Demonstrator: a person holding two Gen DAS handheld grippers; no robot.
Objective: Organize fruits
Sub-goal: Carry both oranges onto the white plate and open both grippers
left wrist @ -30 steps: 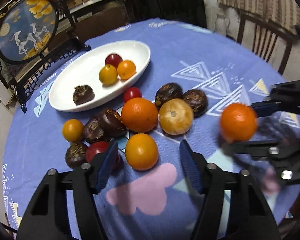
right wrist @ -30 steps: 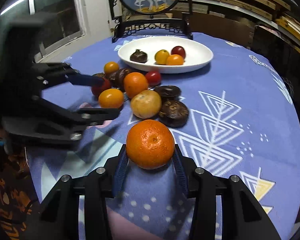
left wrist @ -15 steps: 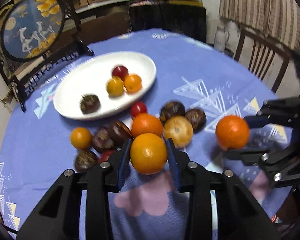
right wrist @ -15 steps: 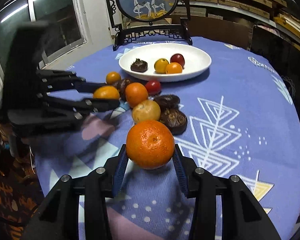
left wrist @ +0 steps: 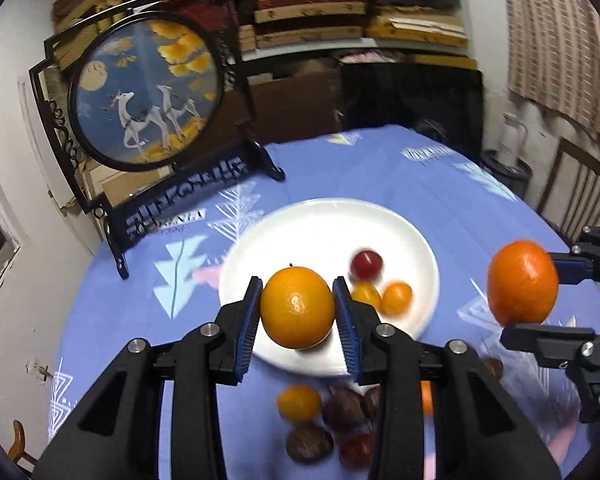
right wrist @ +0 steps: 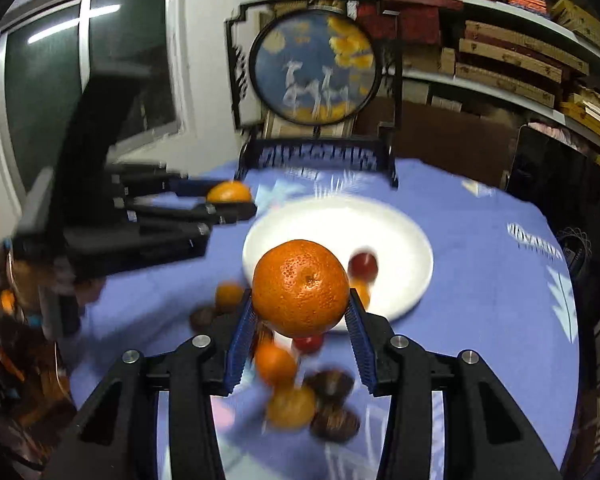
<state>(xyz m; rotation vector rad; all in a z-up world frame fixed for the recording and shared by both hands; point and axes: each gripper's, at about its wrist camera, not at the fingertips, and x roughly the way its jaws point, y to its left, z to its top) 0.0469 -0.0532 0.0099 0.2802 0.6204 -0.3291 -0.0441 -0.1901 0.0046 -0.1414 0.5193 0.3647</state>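
A round table under a blue patterned tablecloth [left wrist: 340,168] fills the lower frame. At its far edge, upper left, stands a round deer-painted screen [left wrist: 146,92] in a black carved stand. Behind it, shelves stacked with flat boxes [left wrist: 356,12] cross the top. A white wall [left wrist: 8,80] runs down the left; a striped curtain [left wrist: 560,40] and wooden chair [left wrist: 580,196] sit right. The right wrist view shows a dark window [right wrist: 88,80], upper left.
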